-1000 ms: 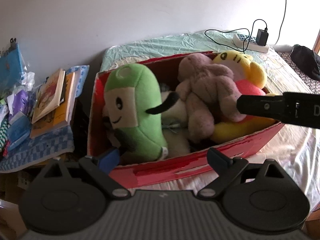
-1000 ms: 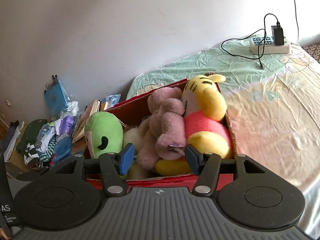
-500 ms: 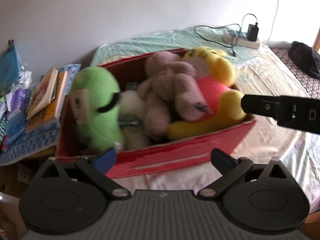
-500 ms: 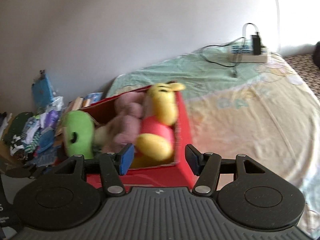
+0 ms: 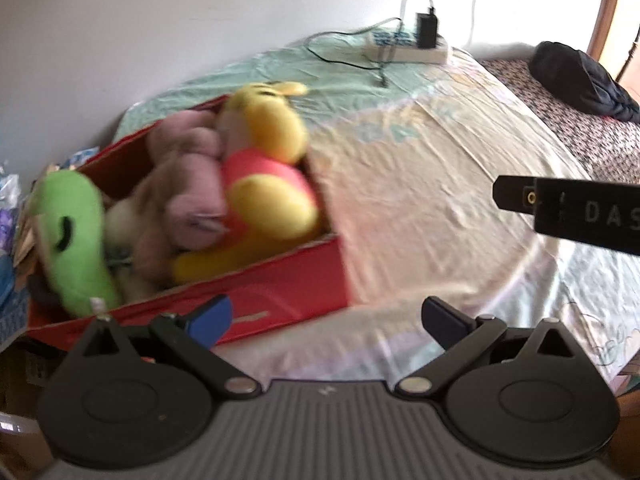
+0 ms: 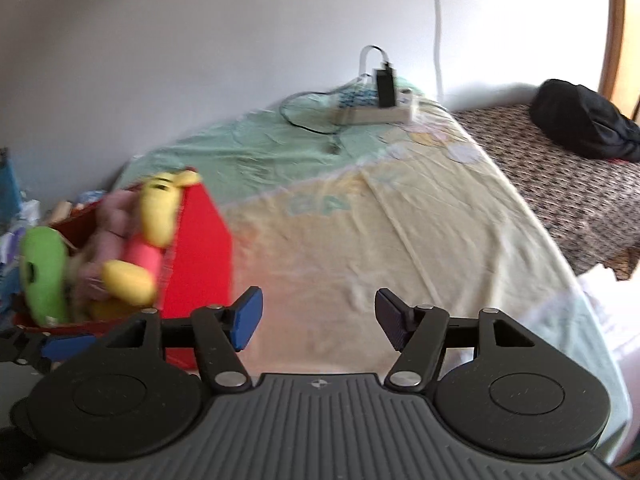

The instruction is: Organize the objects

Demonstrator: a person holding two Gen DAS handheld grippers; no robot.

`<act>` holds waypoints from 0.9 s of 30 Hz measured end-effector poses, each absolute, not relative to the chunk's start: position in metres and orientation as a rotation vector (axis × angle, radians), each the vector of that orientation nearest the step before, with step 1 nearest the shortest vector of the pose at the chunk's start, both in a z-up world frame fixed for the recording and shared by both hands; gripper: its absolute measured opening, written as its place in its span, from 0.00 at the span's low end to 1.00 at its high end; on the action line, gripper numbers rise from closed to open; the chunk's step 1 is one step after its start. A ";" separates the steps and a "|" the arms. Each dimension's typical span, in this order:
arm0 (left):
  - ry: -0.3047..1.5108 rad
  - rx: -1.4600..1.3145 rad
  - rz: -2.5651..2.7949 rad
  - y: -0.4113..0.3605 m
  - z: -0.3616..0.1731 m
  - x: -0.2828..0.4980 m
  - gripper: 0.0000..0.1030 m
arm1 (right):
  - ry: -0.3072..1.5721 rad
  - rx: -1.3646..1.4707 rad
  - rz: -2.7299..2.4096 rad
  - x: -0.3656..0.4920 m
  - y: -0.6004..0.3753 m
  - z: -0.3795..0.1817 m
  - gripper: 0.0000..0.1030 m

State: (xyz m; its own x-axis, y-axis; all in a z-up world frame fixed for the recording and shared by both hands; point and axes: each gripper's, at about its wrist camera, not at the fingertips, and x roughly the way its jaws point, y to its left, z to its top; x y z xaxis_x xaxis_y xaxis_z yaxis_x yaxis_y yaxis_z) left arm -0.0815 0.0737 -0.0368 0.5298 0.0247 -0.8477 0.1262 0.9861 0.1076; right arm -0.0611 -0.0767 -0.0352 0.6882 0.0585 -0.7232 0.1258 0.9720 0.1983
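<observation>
Toys boxed; task looks near done.
Red box (image 5: pixel 280 284) holds plush toys (image 5: pixel 264 184); bed (image 6: pixel 400 240) otherwise bare. Left claw (image 5: pixel 326 316) & right claw (image 6: pixel 318 316) both wide, empty.

Background stuff: a bed (image 6: pixel 400 240) with a wrinkly pale green and yellow sheet, a white power strip (image 6: pixel 376 114) near the wall with a black charger (image 6: pixel 385 82) plugged in, and a dark bag (image 6: pixel 580 124) on the patterned cover off to the right.
</observation>
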 end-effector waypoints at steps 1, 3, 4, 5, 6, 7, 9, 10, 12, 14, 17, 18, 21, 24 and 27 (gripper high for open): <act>1.017 0.166 -0.066 0.068 -0.038 -0.081 0.98 | 0.822 0.238 -0.047 -0.062 -0.081 -0.038 0.63; 1.028 0.170 -0.068 0.058 -0.042 -0.078 0.98 | 0.836 0.234 -0.067 -0.063 -0.089 -0.042 0.63; 1.031 0.172 -0.065 0.055 -0.043 -0.077 0.98 | 0.840 0.230 -0.081 -0.064 -0.093 -0.044 0.63; 1.034 0.175 -0.064 0.050 -0.045 -0.076 0.98 | 0.844 0.226 -0.095 -0.065 -0.096 -0.045 0.63; 1.038 0.178 -0.064 0.047 -0.046 -0.075 0.98 | 0.848 0.222 -0.109 -0.066 -0.099 -0.047 0.63; 1.043 0.181 -0.062 0.044 -0.047 -0.074 0.98 | 0.852 0.220 -0.117 -0.066 -0.101 -0.048 0.64; 1.050 0.185 -0.058 0.038 -0.049 -0.072 0.98 | 0.864 0.221 -0.134 -0.066 -0.106 -0.052 0.64; 1.052 0.187 -0.057 0.035 -0.050 -0.071 0.98 | 0.870 0.223 -0.139 -0.066 -0.109 -0.053 0.64; 1.052 0.192 -0.045 0.030 -0.051 -0.070 0.98 | 0.876 0.220 -0.149 -0.064 -0.113 -0.056 0.64; 1.055 0.195 -0.031 0.027 -0.053 -0.068 0.98 | 0.878 0.210 -0.155 -0.064 -0.115 -0.057 0.64; 1.063 0.195 -0.017 0.024 -0.055 -0.068 0.98 | 0.880 0.209 -0.158 -0.064 -0.117 -0.058 0.67; 1.063 0.196 -0.013 0.023 -0.055 -0.067 0.98 | 0.882 0.212 -0.156 -0.064 -0.118 -0.059 0.67; 1.059 0.197 -0.002 0.021 -0.055 -0.069 0.98 | 0.882 0.215 -0.143 -0.065 -0.118 -0.060 0.67; 1.060 0.194 0.012 0.023 -0.055 -0.071 0.98 | 0.883 0.206 -0.142 -0.064 -0.116 -0.060 0.67; 1.061 0.190 0.020 0.026 -0.056 -0.074 0.98 | 0.888 0.194 -0.138 -0.063 -0.113 -0.062 0.68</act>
